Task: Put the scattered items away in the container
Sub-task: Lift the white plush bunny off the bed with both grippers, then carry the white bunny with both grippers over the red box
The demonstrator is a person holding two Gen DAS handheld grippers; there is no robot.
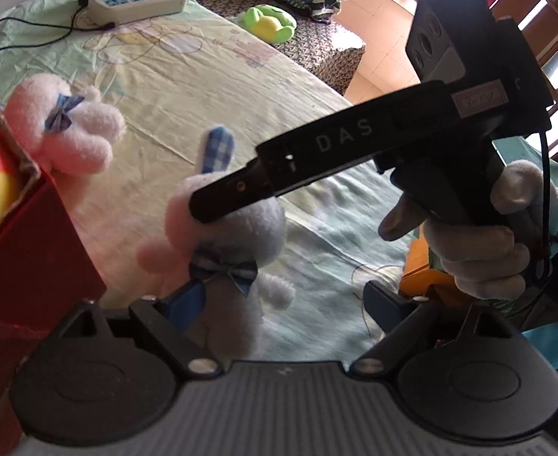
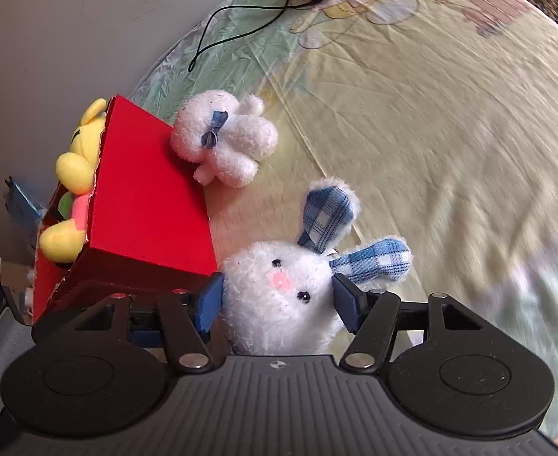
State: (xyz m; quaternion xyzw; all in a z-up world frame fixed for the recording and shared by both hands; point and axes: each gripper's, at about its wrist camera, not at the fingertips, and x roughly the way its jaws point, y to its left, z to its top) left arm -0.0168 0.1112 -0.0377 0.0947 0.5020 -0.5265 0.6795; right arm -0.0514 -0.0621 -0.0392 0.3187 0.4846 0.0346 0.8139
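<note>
Two close downward wrist views, shared bunny (image 2: 279,296).

White bunny (image 2: 279,296) between hand-held gripper (image 2: 277,298) pads — red box (image 2: 142,197) beside

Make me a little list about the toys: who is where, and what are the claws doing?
held toy: white bunny with blue checked ears, its head between the right claw pads
right claw: closed on the bunny's head
left claw: open, holding nothing
box: red box on the bed sheet
in the box: yellow plush
still out: small white plush with blue bow, touching the box's side
</note>
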